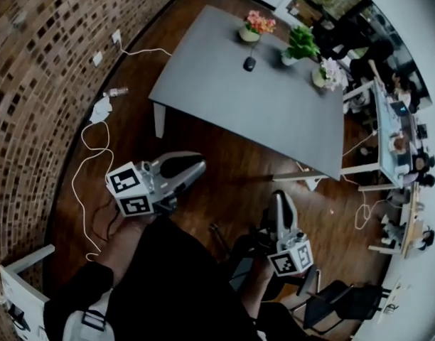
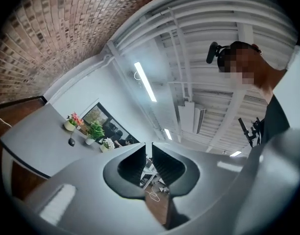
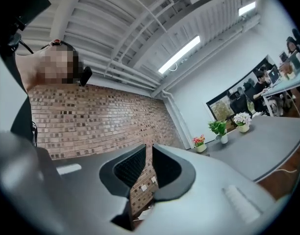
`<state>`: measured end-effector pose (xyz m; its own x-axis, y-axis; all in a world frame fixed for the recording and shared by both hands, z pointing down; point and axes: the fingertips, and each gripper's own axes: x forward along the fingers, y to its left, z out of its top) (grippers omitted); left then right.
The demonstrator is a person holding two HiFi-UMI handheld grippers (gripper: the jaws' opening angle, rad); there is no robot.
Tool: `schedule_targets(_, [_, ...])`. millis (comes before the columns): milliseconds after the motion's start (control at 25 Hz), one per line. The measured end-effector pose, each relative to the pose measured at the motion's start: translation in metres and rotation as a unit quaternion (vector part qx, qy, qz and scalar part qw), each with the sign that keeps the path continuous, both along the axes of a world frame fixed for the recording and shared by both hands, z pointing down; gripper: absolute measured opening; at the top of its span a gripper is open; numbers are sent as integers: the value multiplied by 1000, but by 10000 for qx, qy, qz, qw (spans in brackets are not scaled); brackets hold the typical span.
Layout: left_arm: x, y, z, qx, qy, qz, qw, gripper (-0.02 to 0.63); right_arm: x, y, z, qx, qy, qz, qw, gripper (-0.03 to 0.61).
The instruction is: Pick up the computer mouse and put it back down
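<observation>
A black computer mouse [image 1: 249,63] lies near the far edge of the grey table [image 1: 224,91], between two flower pots. In the left gripper view the mouse [image 2: 71,142] is a small dark spot far off on the table [image 2: 32,136]. My left gripper [image 1: 197,168] is held over the wooden floor well short of the table, jaws shut and empty [image 2: 148,150]. My right gripper [image 1: 281,199] hangs lower right, also far from the mouse, its jaws [image 3: 149,152] together with nothing between them. The right gripper view does not show the mouse.
Three flower pots [image 1: 254,27] [image 1: 300,45] [image 1: 327,73] stand along the table's far side. A brick wall [image 1: 40,84] curves on the left, with white cables [image 1: 89,155] on the floor. Desks with people [image 1: 399,133] line the right. A black chair [image 1: 338,300] stands at bottom right.
</observation>
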<state>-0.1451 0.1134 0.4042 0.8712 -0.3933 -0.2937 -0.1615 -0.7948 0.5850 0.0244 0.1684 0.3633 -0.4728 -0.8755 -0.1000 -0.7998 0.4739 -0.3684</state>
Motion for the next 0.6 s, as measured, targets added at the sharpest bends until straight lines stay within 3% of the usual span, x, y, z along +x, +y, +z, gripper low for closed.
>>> schedule_targets(240, [-30,-87,2,-142,317,-151,9993,5,-37,-72,11,-425,318,6,9986,51])
schedule_targets(400, [-34,-107,1,-149,382,-198,9990,5,-48,-103,8,-466,476,-162,9976,51])
schedule_targets(600, [-34,-125,16,-330,219,-305,9987,5,-58,-136,19,-552,307,-433,9971,51])
